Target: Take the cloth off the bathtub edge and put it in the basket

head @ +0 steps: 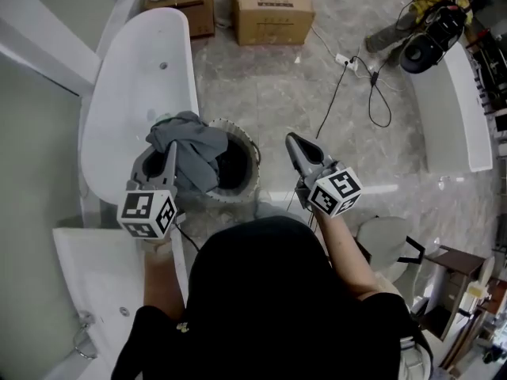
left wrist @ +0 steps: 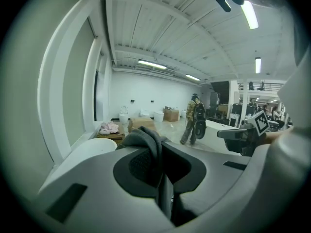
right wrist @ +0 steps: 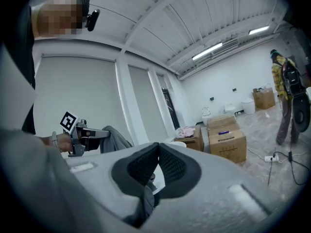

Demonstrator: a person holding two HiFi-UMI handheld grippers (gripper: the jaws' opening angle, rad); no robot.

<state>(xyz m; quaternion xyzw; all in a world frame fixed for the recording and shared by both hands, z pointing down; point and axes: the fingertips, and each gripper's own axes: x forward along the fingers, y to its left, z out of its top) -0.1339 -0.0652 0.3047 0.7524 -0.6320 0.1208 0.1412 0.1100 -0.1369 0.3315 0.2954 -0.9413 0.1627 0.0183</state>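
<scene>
Left tongs point(head: 163, 153) are clamped on the grey crumpled cloth point(head: 192, 153). In the left gripper view the fabric point(left wrist: 144, 137) sits pinched between both pads, bulging up over the tips and running down through the gap.

Cloth position: in the head view it's bunched at the left tongs' tip, between the rim of the white oval bathtub point(head: 135, 77) and the round pale basket with a dark inside point(head: 253, 152). Can't tell if any fold touches the tub edge.

Cloth axis: the long axis runs diagonally in the head view. The upper end is by the tub rim and the lower folds point toward the basket, overlapping its left rim in the picture. The bulk hangs off to the basket side of the tongs.

Right tongs point(head: 293, 141) are together. In the right gripper view the pads point(right wrist: 146, 165) meet at the tip, and in the head view nothing is held. They sit to the right of the basket, well apart from the cloth and pointing away from the person.

Tub, basket and two brown cardboard boxes point(head: 271, 10) sit on the grey marble floor point(head: 277, 93).
</scene>
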